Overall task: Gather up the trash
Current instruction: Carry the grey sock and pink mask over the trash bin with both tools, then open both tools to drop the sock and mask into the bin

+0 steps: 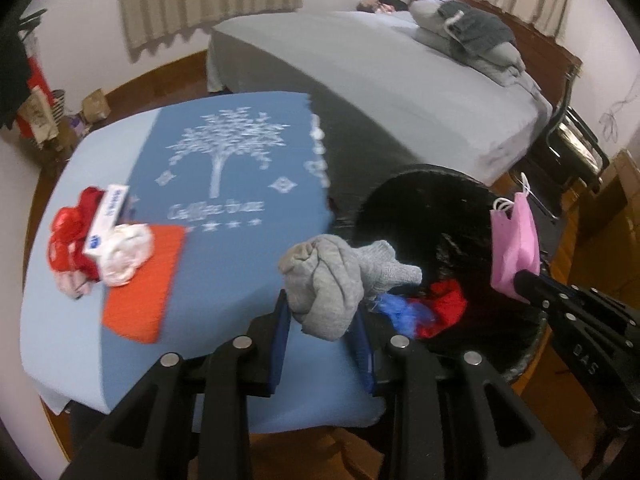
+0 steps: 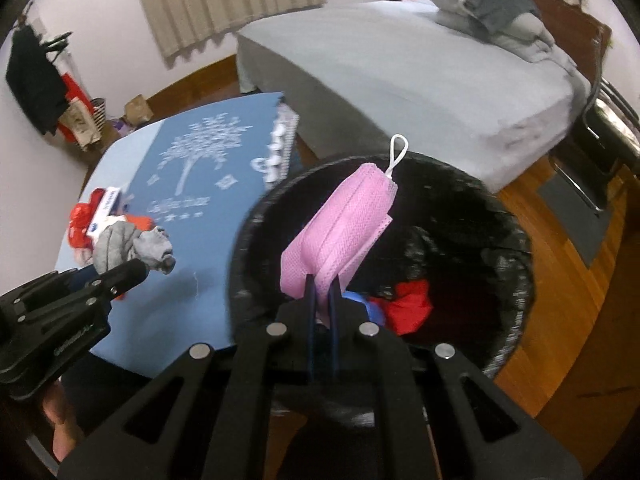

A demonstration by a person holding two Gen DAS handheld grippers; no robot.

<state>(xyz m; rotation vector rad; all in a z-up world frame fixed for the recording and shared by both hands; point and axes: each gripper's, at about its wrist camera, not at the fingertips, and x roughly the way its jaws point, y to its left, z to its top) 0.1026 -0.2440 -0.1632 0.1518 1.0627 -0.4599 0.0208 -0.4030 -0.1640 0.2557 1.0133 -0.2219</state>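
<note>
My left gripper (image 1: 322, 316) is shut on a balled grey sock (image 1: 332, 280), held over the near edge of the blue-clothed table (image 1: 224, 272), just left of the black bin (image 1: 532, 344). In the right wrist view the sock (image 2: 128, 246) shows at the left. My right gripper (image 2: 323, 284) is shut on a folded pink face mask (image 2: 340, 228), hanging over the mouth of the black bin (image 2: 516, 300). Red (image 2: 408, 304) and blue scraps lie inside the bin. The mask (image 1: 514, 244) and right gripper show at the right of the left wrist view.
On the table's left lie an orange pad (image 1: 146, 284), a white crumpled wad (image 1: 126, 254), red wrappers (image 1: 70, 236) and a small white box (image 1: 106, 216). A grey bed (image 1: 384, 80) stands behind. A wooden floor (image 2: 580, 320) surrounds the bin.
</note>
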